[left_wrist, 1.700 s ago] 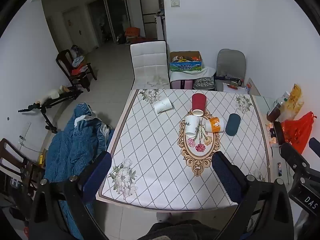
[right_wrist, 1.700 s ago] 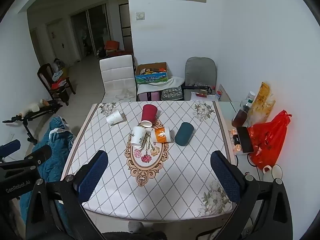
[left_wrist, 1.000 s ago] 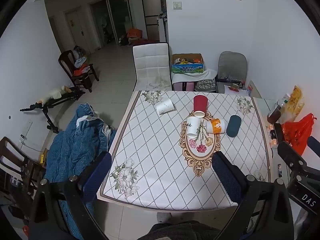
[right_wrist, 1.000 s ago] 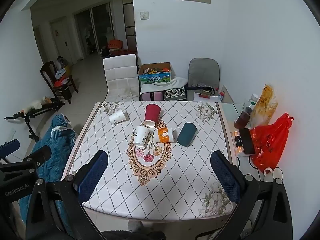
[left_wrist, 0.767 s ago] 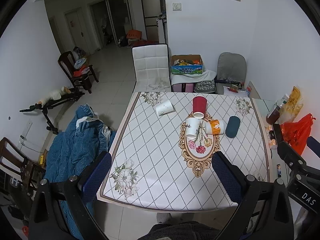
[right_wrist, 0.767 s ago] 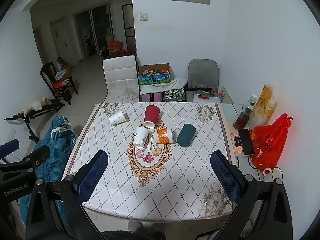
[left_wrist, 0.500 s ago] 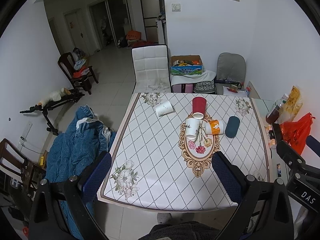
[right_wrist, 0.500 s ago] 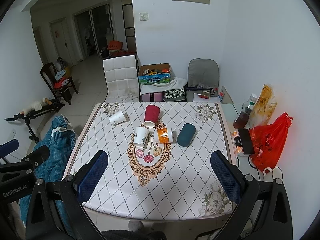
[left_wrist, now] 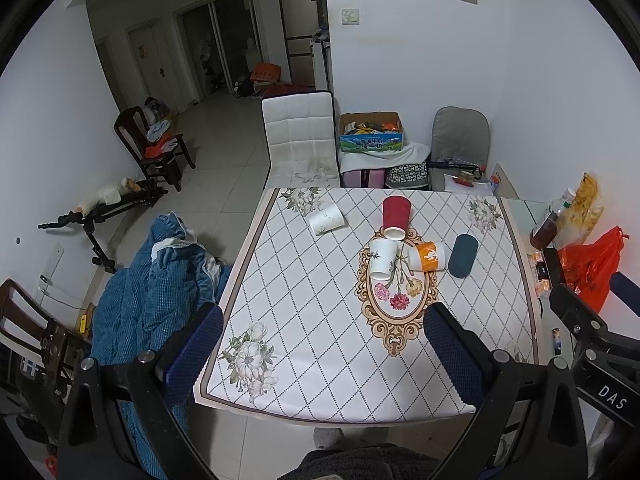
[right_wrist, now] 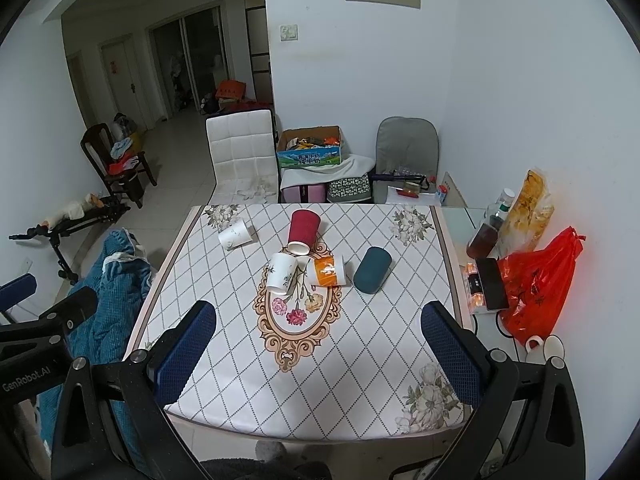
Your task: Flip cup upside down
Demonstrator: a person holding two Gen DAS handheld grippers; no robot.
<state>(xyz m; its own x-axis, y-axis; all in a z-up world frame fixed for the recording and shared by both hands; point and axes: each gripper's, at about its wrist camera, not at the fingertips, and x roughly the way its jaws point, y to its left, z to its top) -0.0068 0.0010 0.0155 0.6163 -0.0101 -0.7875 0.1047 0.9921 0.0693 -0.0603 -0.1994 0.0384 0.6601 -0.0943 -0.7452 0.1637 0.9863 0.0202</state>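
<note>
Paper, by the look of them, all five cups lie on their sides on the quilted, diamond-printed tablecloth [left_wrist: 320, 320], and none is yet inverted. In the left wrist view, taking the oval flower medallion [left_wrist: 396, 300] as landmark: the white sprig-printed cup [left_wrist: 383, 258] rests on its far left edge, the orange cup [left_wrist: 429, 256] on its far right edge, mouths turned toward each other and nearly touching; the ribbed red cup [left_wrist: 396, 216] lies just beyond the medallion, its mouth close to both; the dark teal cup [left_wrist: 463, 255] sits just right of the orange one; a plain white cup [left_wrist: 326, 220] lies well off to the far left. The left gripper [left_wrist: 322, 352] hangs wide open near the table's front edge, holding nothing. My worry is the crowding: reaching for any clustered cup could nudge a neighbour, and smooth tapered cylinders roll in an arc. In the right wrist view the same trio crowds the medallion's [right_wrist: 298, 316] far end, the teal cup [right_wrist: 372, 269] to its right. The right gripper [right_wrist: 318, 346] is likewise spread wide and empty. Thin walls would likely buckle under a hard pinch, and the padded blue fingers [right_wrist: 450, 354] could slip on a glossy tapered side mid-turn.
</note>
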